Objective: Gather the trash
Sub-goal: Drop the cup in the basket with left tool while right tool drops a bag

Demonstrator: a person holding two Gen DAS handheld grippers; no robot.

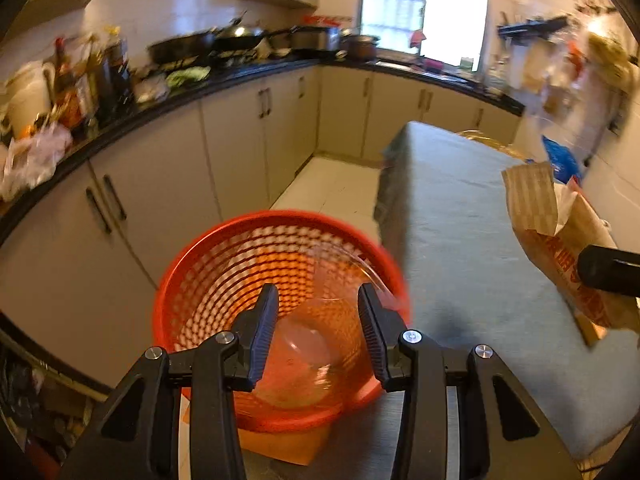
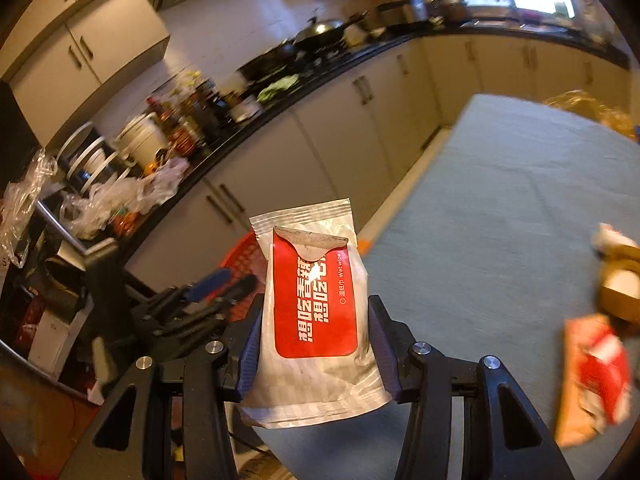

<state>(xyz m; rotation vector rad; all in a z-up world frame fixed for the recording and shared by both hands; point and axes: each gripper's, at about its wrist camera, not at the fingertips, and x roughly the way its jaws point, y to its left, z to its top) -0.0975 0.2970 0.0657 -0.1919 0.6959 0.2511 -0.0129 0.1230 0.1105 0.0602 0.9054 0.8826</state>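
The right gripper (image 2: 316, 344) squeezes the wipe pack (image 2: 314, 312); the left gripper (image 1: 318, 332) maybe holds a clear cup (image 1: 320, 340). Dropped early, the pack misses the red basket (image 1: 192, 280).

A: Is the light good?
B: The window (image 1: 424, 4) is overexposed and glares white; the kitchen stays warm and dim.
A: Is it sharp?
B: No, motion blur everywhere, and fisheye edges bend into black corners.

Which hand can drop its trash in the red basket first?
Probably left: the left gripper points straight into the red basket, a clear cup seemingly between its jaws. The right gripper grips the wet wipe pack, basket off sideways.
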